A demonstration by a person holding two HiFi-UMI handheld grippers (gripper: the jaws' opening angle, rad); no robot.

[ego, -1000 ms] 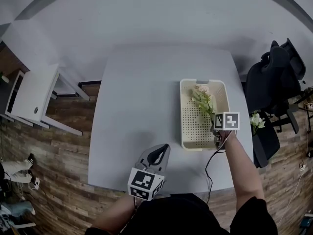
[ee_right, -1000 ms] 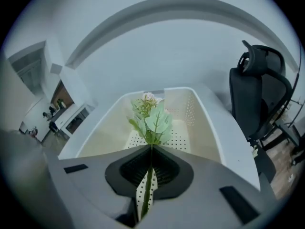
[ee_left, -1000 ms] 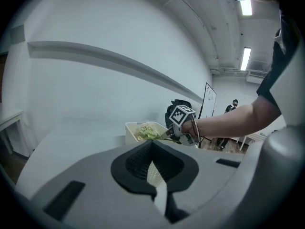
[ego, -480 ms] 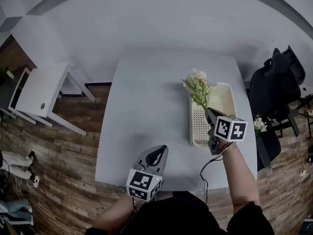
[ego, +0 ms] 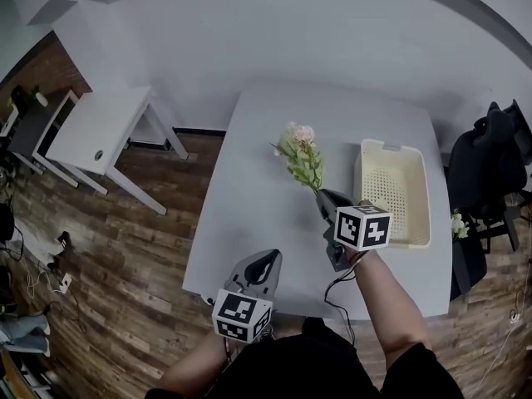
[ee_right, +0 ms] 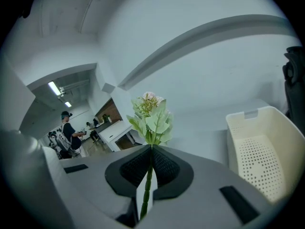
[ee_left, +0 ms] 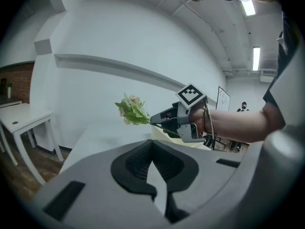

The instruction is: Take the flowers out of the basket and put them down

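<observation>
Right gripper view shows your right gripper [ee_right: 151, 149] clamped on the flower [ee_right: 151, 116] stem, with the blooms upright, clear of the basket [ee_right: 267, 142] and above the table [ego: 249, 181]. Lower slowly, tilt the head toward bare table left of the basket, and lay the stem flat before you release — it shouldn't drop or roll. Your left gripper [ee_left: 152, 141] waits with its jaws together, empty, near the table's front edge. No brand or readable writing — only square markers [ego: 363, 229] on the 2 cubes [ego: 243, 314].
</observation>
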